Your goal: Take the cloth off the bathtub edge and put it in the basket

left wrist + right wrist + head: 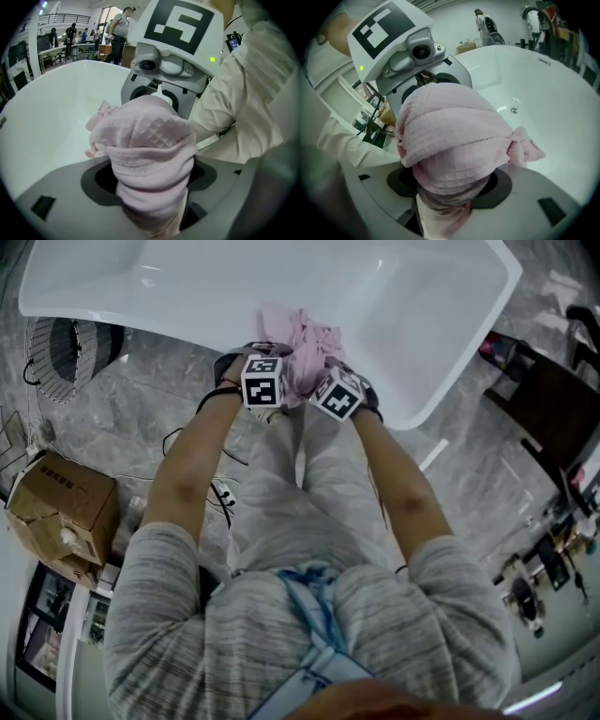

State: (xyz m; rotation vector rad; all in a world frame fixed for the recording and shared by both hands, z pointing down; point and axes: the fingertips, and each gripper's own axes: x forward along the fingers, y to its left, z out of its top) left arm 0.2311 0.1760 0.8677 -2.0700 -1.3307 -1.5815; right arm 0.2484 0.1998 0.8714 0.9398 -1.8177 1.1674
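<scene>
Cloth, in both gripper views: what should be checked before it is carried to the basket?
1. Left gripper jaws pressed on the cloth: ok.
2. Right gripper jaws pressed on the cloth: ok.
3. Cloth clear of the bathtub edge: cannot tell; in the head view it is bunched right above the edge.
4. Cloth fully gathered: not ok; a loose end sticks out sideways in both gripper views.
5. Basket in sight: ok, on the floor to the person's left, beside the tub.
6. Room in the basket: cannot tell; its inside is dark.
</scene>
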